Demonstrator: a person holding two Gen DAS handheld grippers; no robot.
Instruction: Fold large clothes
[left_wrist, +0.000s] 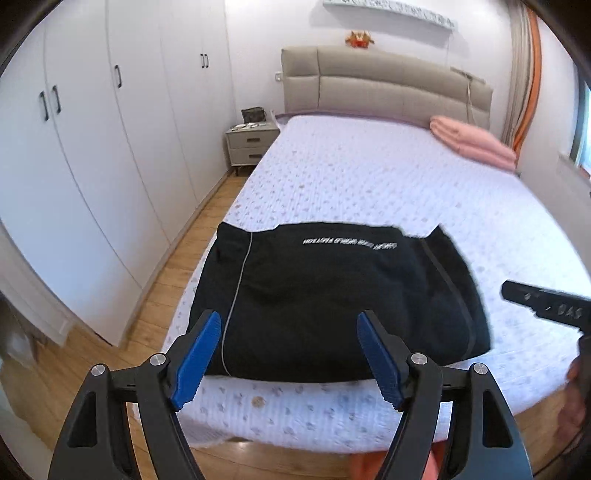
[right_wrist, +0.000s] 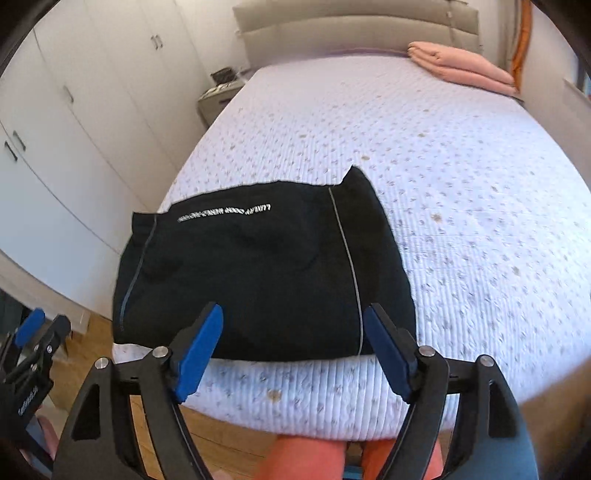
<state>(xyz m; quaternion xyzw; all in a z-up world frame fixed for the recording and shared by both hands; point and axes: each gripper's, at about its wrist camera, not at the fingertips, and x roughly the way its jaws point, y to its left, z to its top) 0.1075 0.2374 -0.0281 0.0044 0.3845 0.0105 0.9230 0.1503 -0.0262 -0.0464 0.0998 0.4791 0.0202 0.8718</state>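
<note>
A black garment (left_wrist: 332, 288) with thin grey piping and a line of white lettering lies folded into a flat rectangle at the near end of the bed (left_wrist: 369, 177). In the right wrist view the same garment (right_wrist: 251, 266) lies just past the bed's near edge. My left gripper (left_wrist: 289, 317) hovers over its near left part, blue pads wide apart and nothing between them. My right gripper (right_wrist: 293, 308) hangs above its near right part, also open and empty. Neither gripper touches the cloth.
A folded pink blanket (left_wrist: 472, 142) lies at the bed's far right by the padded headboard (left_wrist: 388, 85). White wardrobes (left_wrist: 92, 166) line the left wall, with a nightstand (left_wrist: 251, 144) beyond them. Wooden floor (left_wrist: 147, 295) runs between. The person's orange-clad legs (right_wrist: 306, 458) stand at the bed's foot.
</note>
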